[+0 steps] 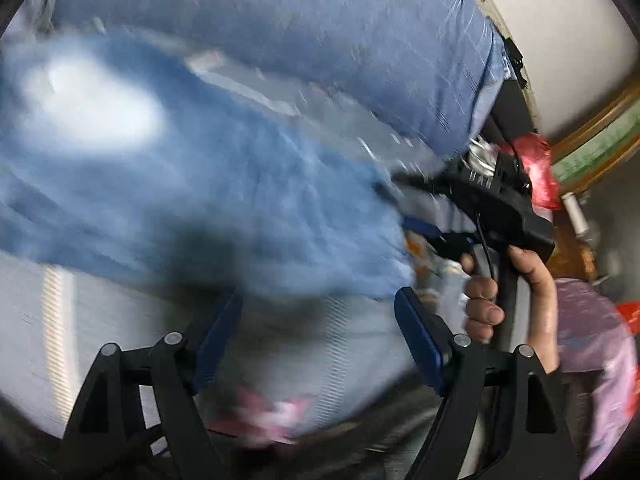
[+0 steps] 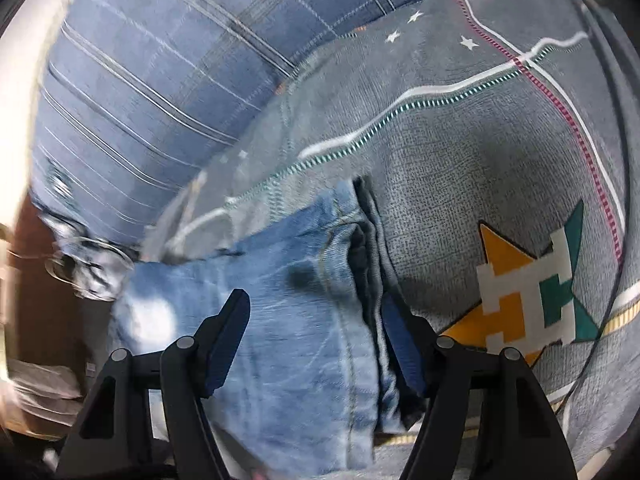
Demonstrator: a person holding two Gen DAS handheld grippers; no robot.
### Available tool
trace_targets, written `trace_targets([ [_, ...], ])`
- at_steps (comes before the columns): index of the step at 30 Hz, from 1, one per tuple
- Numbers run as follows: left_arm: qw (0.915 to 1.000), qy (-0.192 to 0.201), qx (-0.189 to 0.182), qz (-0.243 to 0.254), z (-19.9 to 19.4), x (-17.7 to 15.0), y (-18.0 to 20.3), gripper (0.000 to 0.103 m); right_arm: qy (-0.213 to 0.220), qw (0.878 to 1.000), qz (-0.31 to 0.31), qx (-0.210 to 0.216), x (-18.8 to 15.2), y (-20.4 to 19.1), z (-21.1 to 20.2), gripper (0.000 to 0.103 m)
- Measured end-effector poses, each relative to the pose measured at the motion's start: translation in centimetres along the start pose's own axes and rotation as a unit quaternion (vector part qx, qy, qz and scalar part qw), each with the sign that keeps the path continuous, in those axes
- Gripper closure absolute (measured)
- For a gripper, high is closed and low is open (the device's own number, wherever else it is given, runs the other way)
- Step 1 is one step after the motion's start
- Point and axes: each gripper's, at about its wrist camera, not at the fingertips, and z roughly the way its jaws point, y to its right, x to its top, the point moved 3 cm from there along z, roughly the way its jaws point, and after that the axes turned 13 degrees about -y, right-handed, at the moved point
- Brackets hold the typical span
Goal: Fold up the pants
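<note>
Lying bunched on the bed (image 2: 460,184), the jeans (image 2: 288,320) are sitting between the right gripper (image 2: 316,336)'s spread fingers while the left gripper (image 1: 316,332) is hovering released, so a shallow pinch risks catching one layer

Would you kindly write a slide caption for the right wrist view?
Open right tool poised over folded blue jeans lying on a grey patterned bedspread.

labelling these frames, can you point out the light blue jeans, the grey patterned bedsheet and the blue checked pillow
light blue denim jeans (image 2: 280,320): right wrist view, on the faded leg panel between the fingers.
grey patterned bedsheet (image 2: 460,200): right wrist view, on plain grey weave below the white stripe.
blue checked pillow (image 2: 160,80): right wrist view, on its striped face.
</note>
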Motion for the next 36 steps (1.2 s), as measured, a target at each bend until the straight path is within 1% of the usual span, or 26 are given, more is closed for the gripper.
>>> trace_targets([
  [2, 0.9985, -0.031, -0.038, -0.025, 1.9, -0.1, 0.6, 0.024, 0.007, 1.0, 0.005, 0.003, -0.3, 0.2, -0.5, 0.034],
  [4, 0.9952, -0.05, -0.064, -0.055, 3.4, -0.3, 1.2, 0.024, 0.007, 1.0, 0.006, -0.006, -0.5, 0.5, -0.6, 0.034],
  [6, 0.9928, -0.064, -0.073, -0.07, 4.5, -0.3, 1.6, 0.024, 0.006, 1.0, 0.009, -0.007, -0.4, 0.7, -0.8, 0.034],
  [7, 0.9923, -0.066, -0.073, -0.076, 4.8, -0.2, 1.8, 0.024, 0.006, 1.0, 0.008, -0.009, -0.3, 0.7, -0.7, 0.034],
  [10, 0.9922, -0.068, -0.067, -0.08, 5.3, 0.0, 2.8, 0.024, 0.012, 1.0, 0.0, -0.023, -0.5, 0.7, -1.3, 0.034],
  [15, 0.99, -0.062, -0.065, -0.109, 6.3, 0.6, 2.8, 0.024, 0.019, 1.0, -0.014, -0.008, -0.8, 0.1, -2.2, 0.034],
  [18, 0.9867, -0.061, -0.071, -0.133, 7.1, 0.5, 2.0, 0.024, 0.023, 0.999, -0.025, 0.004, -1.3, -0.5, -2.8, 0.033],
  [20, 0.9834, -0.066, -0.081, -0.148, 7.9, 0.3, 1.6, 0.024, 0.024, 0.999, -0.037, 0.0, -1.6, -0.9, -3.0, 0.033],
  [22, 0.9833, -0.061, -0.086, -0.148, 8.0, 0.2, 1.6, 0.023, 0.023, 0.999, -0.045, -0.005, -1.8, -1.1, -3.0, 0.033],
  [25, 0.9856, -0.052, -0.078, -0.141, 7.8, 0.1, 2.0, 0.023, 0.02, 0.999, -0.029, -0.003, -1.3, -0.3, -2.7, 0.033],
  [26, 0.9852, -0.05, -0.08, -0.143, 7.8, 0.1, 2.0, 0.023, 0.018, 1.0, -0.022, 0.0, -1.1, 0.1, -2.6, 0.033],
  [28, 0.9836, -0.045, -0.097, -0.145, 7.7, 0.1, 1.9, 0.023, 0.015, 1.0, -0.016, 0.004, -1.0, 0.6, -2.6, 0.033],
  [32, 0.9809, -0.044, -0.111, -0.154, 8.1, 0.6, 1.5, 0.022, 0.016, 1.0, -0.017, -0.003, -1.1, 1.4, -2.9, 0.033],
  [34, 0.9782, -0.046, -0.121, -0.162, 8.2, 1.0, 1.4, 0.022, 0.015, 1.0, -0.015, 0.0, -1.0, 1.7, -2.9, 0.033],
  [36, 0.9748, -0.044, -0.136, -0.171, 8.1, 1.4, 1.4, 0.022, 0.004, 1.0, -0.006, 0.008, -0.8, 2.2, -2.3, 0.034],
])
